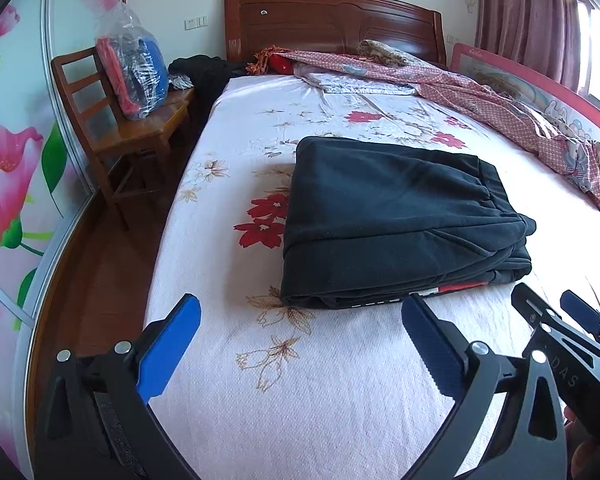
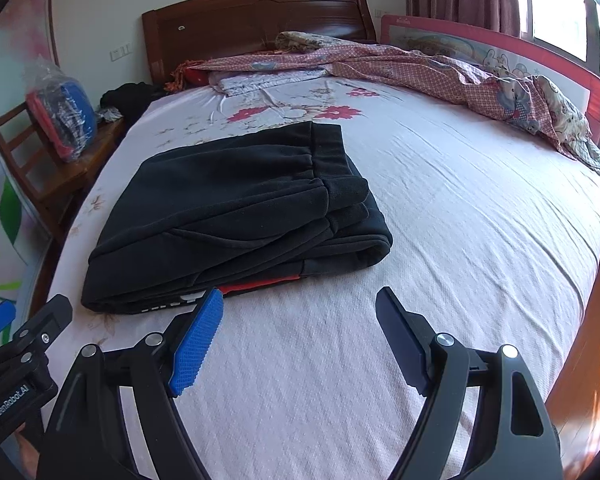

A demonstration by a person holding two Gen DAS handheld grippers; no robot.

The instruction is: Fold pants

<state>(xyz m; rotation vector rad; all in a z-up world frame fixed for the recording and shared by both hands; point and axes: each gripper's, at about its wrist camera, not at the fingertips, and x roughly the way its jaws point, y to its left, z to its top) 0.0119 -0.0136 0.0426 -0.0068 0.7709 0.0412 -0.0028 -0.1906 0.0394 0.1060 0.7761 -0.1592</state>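
Observation:
The black pants (image 1: 396, 220) lie folded into a thick rectangular stack on the floral bed sheet (image 1: 300, 380); a red and white print shows at the near edge. They also show in the right wrist view (image 2: 236, 216), with the elastic waistband on top. My left gripper (image 1: 300, 312) is open and empty, just short of the stack's near edge. My right gripper (image 2: 300, 304) is open and empty, its left fingertip close to the stack's near right corner. The right gripper also shows at the lower right of the left wrist view (image 1: 560, 312).
A wooden headboard (image 1: 332, 20) stands at the far end. A rumpled pink quilt (image 1: 500, 100) lies along the far and right side by a pink bed rail (image 2: 500, 52). A wooden chair (image 1: 112, 128) with a plastic bag (image 1: 132, 64) stands left of the bed.

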